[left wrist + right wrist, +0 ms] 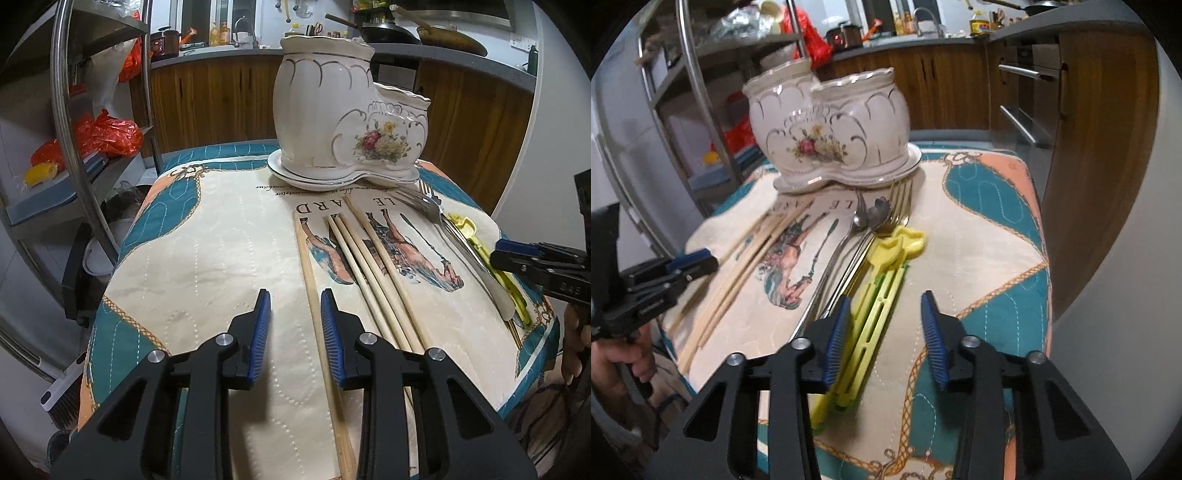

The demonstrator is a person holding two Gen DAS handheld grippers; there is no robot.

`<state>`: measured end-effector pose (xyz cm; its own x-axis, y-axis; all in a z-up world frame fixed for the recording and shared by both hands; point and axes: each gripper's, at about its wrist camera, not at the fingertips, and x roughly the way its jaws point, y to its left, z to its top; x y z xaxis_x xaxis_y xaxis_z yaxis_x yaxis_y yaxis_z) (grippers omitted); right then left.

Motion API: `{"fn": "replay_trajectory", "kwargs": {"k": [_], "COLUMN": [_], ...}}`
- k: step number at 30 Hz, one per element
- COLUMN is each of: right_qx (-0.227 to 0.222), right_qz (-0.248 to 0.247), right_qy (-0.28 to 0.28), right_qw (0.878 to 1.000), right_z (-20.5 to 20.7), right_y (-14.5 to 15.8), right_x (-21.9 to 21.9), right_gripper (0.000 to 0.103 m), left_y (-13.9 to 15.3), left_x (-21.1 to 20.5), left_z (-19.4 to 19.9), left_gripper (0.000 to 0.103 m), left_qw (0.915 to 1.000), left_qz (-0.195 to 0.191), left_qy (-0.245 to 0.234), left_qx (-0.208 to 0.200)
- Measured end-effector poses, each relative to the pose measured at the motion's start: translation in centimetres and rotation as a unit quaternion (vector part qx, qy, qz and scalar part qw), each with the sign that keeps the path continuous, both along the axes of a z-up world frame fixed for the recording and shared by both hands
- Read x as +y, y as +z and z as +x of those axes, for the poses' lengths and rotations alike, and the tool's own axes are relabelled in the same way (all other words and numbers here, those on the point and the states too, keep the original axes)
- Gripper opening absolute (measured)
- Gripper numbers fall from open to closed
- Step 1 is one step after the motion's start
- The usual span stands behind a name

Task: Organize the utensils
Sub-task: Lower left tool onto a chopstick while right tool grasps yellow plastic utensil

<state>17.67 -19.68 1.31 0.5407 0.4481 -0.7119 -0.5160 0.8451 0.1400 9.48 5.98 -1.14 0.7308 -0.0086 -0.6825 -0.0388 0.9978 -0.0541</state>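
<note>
The utensils are lying on the cloth-covered counter (229,236), in front of the white ceramic holder (332,122), which is standing on its saucer at the far edge.

The wooden chopsticks (373,266) are lying roughly parallel. They are likely light, stiff and prone to rolling, so the mid-shaft is the best grip point.

The left gripper (295,325) is hovering low with narrow jaws that are holding nothing. 1 chopstick (314,291) is passing between them without visible contact.

The metal forks and spoons (864,229) are lying in a loose pile. They are likely smooth, slippery and heavier, so take them at the handle.

The yellow plastic tongs (886,273) are likely light and springy.

The right gripper (884,332) is straddling the tongs' arms with jaws part open. The left pad is lying just beside them, and no firm clamp is visible.

The holder is likely fragile, so lower each item in gently.
</note>
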Motion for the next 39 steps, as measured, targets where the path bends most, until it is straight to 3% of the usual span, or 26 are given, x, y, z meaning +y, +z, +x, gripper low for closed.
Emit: {"fn": "replay_trajectory", "kwargs": {"k": [2,7,15,26,28,33,35,39], "right_qx": [-0.002,-0.005,0.015,0.080,0.101,0.180,0.215,0.239], "right_qz": [-0.010,-0.031,-0.016,-0.074,-0.109,-0.205,-0.223,-0.241], "right_qy": [-0.002,-0.007,-0.021,0.027,0.050,0.102,0.108,0.114], "right_qw": [1.000,0.999,1.000,0.994,0.988,0.957,0.945,0.934], "right_z": [0.3,1.2,2.9,5.2,5.9,8.5,9.7,11.1], "right_y": [0.1,0.7,1.7,0.5,0.8,1.2,1.2,1.2], "right_x": [0.1,-0.1,-1.6,1.3,2.2,4.8,5.4,6.3], "right_gripper": [0.024,0.015,0.015,0.015,0.015,0.016,0.016,0.016], "left_y": [0.0,0.0,0.1,0.0,0.2,1.2,1.5,1.7], "left_x": [0.0,0.2,0.3,0.3,0.0,0.0,0.4,0.5], "left_z": [-0.1,-0.3,-0.3,0.0,0.5,3.2,4.7,7.1], "left_gripper": [0.029,0.029,0.029,0.029,0.029,0.029,0.029,0.030], "left_qw": [1.0000,1.0000,1.0000,0.9998,0.9991,0.9889,0.9794,0.9576], "left_qz": [0.000,-0.001,-0.004,-0.007,0.009,0.026,0.021,0.010], "left_qy": [-0.001,-0.001,-0.001,-0.013,-0.026,-0.081,-0.106,-0.128], "left_qx": [-0.001,-0.001,-0.001,0.014,0.032,0.121,0.171,0.258]}}
